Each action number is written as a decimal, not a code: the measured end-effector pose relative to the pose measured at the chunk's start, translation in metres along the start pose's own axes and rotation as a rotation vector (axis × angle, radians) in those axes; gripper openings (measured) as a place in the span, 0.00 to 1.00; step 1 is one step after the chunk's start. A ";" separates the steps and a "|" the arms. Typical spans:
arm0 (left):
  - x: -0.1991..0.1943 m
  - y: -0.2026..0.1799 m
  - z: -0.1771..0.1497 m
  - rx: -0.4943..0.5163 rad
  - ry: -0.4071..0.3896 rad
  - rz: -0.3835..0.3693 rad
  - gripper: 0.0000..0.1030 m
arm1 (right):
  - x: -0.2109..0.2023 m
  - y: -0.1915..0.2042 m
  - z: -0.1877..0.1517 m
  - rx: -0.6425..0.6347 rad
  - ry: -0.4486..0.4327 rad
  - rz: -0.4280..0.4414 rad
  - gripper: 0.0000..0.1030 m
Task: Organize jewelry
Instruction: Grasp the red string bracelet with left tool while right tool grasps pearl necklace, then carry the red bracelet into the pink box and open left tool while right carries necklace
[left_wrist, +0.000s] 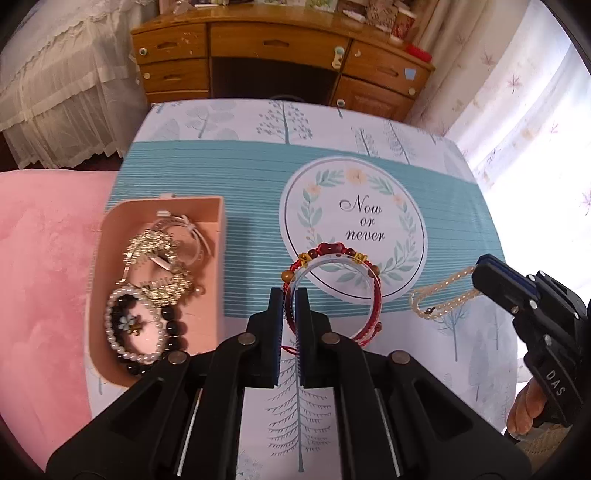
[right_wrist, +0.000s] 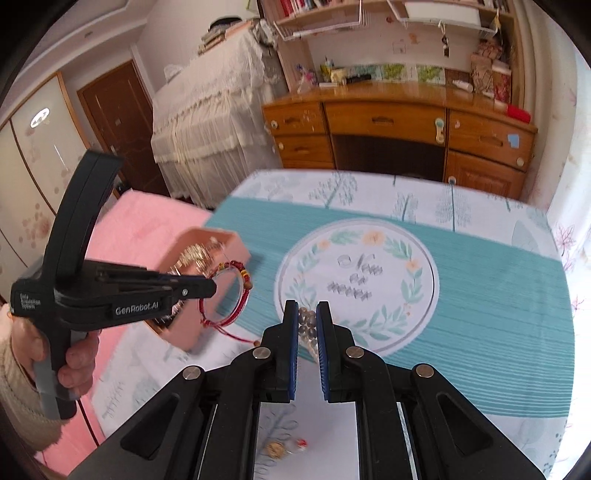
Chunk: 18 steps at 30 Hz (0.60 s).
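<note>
My left gripper is shut on a red cord bracelet with red and gold beads, held above the table just right of the pink box. It also shows in the right wrist view with the red bracelet hanging from it. The pink box holds pearl, black bead and gold jewelry. My right gripper is shut on a cream pearl bracelet; in the left wrist view the pearl bracelet trails from the right gripper over the table.
The table wears a teal and white cloth with a round "Now or never" print. A pink blanket lies at the left. A wooden desk stands behind. Small trinkets lie on the cloth below my right gripper.
</note>
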<state>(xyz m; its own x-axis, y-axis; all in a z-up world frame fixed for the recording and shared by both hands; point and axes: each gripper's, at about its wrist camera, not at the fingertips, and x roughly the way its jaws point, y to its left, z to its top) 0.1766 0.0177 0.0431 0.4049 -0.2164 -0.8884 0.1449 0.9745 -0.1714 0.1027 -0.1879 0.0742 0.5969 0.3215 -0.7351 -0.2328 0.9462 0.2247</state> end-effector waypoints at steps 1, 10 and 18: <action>-0.006 0.003 0.000 -0.004 -0.012 0.005 0.04 | -0.005 0.003 0.003 0.002 -0.012 0.003 0.09; -0.044 0.069 -0.021 -0.113 -0.102 0.135 0.04 | -0.032 0.056 0.043 -0.034 -0.108 0.075 0.09; -0.020 0.122 -0.050 -0.224 -0.071 0.226 0.04 | -0.018 0.119 0.067 -0.068 -0.116 0.183 0.09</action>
<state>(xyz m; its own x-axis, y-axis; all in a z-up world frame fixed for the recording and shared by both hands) 0.1413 0.1440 0.0188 0.4671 0.0110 -0.8842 -0.1552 0.9854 -0.0698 0.1157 -0.0783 0.1569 0.6230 0.4934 -0.6070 -0.3945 0.8682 0.3008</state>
